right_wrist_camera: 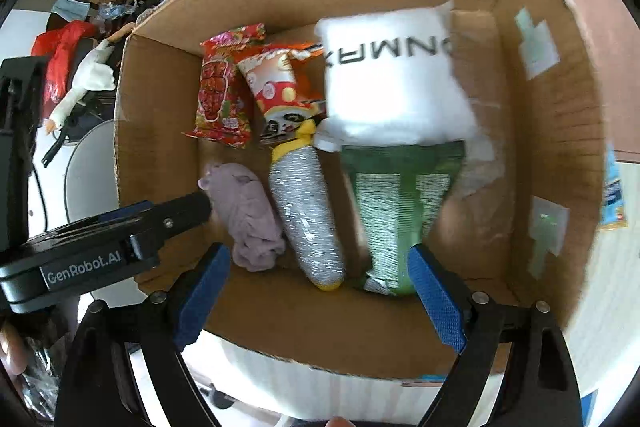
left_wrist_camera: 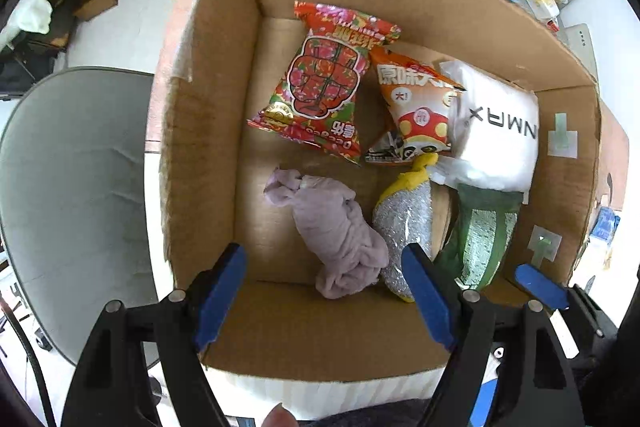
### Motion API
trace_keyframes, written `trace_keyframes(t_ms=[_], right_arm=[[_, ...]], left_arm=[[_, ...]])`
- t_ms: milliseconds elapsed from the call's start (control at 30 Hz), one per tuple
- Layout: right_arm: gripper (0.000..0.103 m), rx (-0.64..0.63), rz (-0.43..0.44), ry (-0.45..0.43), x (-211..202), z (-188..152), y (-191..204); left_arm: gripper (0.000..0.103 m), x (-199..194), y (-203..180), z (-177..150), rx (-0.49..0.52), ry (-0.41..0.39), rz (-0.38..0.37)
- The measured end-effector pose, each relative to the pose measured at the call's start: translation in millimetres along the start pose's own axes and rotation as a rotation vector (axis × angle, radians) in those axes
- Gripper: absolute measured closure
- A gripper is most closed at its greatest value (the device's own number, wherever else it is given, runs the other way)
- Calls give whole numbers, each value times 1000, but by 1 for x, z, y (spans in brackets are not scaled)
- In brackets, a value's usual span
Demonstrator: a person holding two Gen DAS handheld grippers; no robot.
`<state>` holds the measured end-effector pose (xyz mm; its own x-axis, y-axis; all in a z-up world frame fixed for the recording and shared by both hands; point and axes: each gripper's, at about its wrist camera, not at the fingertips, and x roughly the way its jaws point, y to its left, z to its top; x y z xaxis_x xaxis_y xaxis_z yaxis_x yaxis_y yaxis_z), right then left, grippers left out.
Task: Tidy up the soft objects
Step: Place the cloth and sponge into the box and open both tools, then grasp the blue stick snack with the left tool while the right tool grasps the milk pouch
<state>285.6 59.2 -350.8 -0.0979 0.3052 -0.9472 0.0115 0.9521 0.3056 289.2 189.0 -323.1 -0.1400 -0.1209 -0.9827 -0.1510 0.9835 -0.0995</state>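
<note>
Hovering above the near wall of the cardboard box (left_wrist_camera: 208,131), both tools stand with jaws spread wide and nothing between them. The left gripper (left_wrist_camera: 324,291) frames the lilac cloth (left_wrist_camera: 336,227), whose crumpled length runs from the near wall away toward the far left, its nearer bunched end lying just ahead of the blue pads. The right gripper (right_wrist_camera: 320,291) sits over the near wall further right, with the silver scrubbing sponge (right_wrist_camera: 308,215) and the green-striped pouch (right_wrist_camera: 400,211) straight ahead of its opening, both lying with their long axes pointing away from the near wall.

Beyond these, toward the far wall of the box, lie the red snack bag (left_wrist_camera: 324,83), the orange snack bag (left_wrist_camera: 416,111) and the white pillow pack (left_wrist_camera: 500,131), the pillow overlapping the far end of the pouch.

The cloth looks like the left tool's business, being nearer and already between its fingers' line. Whether everything here counts as sorted, I cannot tell; the right wrist view is blurred.
</note>
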Motion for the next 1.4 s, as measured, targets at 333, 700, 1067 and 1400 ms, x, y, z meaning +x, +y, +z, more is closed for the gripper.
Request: trace_keyframes(t_ms=[333, 700, 1067, 1400], right_arm=[[11, -62, -140, -102, -56, -31, -23], [11, -130, -214, -243, -113, -85, -23], [0, -147, -156, -286, -145, -120, -27], [0, 40, -100, -305, -179, -131, -131]], left_arm=[[24, -47, 5, -44, 14, -191, 50], [24, -75, -3, -89, 11, -348, 100], [1, -100, -5, -120, -14, -432, 139], [1, -92, -80, -128, 50, -408, 94]])
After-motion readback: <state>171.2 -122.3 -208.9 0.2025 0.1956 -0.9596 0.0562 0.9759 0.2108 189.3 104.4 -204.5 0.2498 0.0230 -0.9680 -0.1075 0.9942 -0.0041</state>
